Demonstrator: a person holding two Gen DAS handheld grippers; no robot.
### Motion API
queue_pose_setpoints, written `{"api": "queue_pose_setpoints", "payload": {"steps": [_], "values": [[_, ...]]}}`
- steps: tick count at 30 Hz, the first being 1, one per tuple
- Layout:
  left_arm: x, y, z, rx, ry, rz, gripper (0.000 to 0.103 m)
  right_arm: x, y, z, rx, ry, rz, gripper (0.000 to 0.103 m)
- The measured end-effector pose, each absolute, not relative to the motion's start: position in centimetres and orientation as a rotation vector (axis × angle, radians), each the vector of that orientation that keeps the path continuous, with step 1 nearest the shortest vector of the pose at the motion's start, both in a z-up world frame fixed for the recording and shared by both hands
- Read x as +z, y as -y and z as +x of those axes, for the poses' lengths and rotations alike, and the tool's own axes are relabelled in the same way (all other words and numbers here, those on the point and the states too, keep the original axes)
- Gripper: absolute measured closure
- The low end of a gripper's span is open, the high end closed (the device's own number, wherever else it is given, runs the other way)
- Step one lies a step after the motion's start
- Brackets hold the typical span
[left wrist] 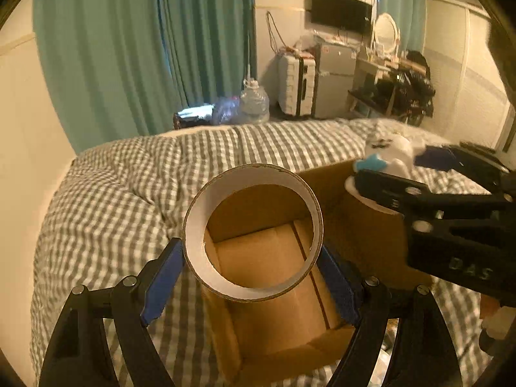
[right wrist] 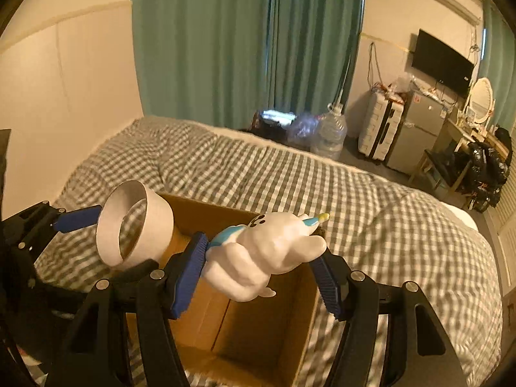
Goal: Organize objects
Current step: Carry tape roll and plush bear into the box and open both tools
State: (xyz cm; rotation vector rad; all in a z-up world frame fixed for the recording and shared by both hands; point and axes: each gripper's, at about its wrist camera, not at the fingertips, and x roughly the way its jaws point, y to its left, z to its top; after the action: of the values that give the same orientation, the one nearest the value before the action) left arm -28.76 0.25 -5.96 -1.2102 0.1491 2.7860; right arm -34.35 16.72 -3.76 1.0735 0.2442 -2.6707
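My left gripper (left wrist: 253,258) is shut on a wide cardboard tape roll (left wrist: 196,258) with a white inside, held above an open brown cardboard box (left wrist: 277,322) on the bed. The roll also shows in the right wrist view (right wrist: 158,222), with the left gripper (right wrist: 80,217) behind it. My right gripper (right wrist: 261,267) is shut on a white cartoon figurine with blue and yellow trim (right wrist: 267,251), held over the same box (right wrist: 245,332). In the left wrist view the right gripper (left wrist: 391,167) and figurine (left wrist: 393,154) hover at the box's far right corner.
The box sits on a bed with a grey checked duvet (right wrist: 354,193). Beyond the bed are teal curtains (left wrist: 129,48), a water jug (left wrist: 254,101), a white suitcase (left wrist: 296,85), a small fridge (left wrist: 335,74) and a cluttered desk (left wrist: 396,80).
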Motion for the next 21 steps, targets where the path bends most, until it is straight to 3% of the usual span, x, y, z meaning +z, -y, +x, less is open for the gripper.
{"api": "queue_pose_setpoints", "payload": {"steps": [10,18,21], "values": [[-10.3,-1.1,-31.9,2.713,-0.153,-1.28,0.019,-9.1,-17.3,-37.7,-2.614,-0.22,1.168,0.04],[-10.5,-1.5,-31.8,2.691,-0.131,-1.246,0.016,-9.3,-17.5,-37.0,-2.59,-0.187,1.141,0.039],[-9.5,-1.5,-31.0,2.684,-0.13,-1.227,0.008,-7.8,-17.8,-36.0,-2.6,-0.141,1.109,0.026]]}}
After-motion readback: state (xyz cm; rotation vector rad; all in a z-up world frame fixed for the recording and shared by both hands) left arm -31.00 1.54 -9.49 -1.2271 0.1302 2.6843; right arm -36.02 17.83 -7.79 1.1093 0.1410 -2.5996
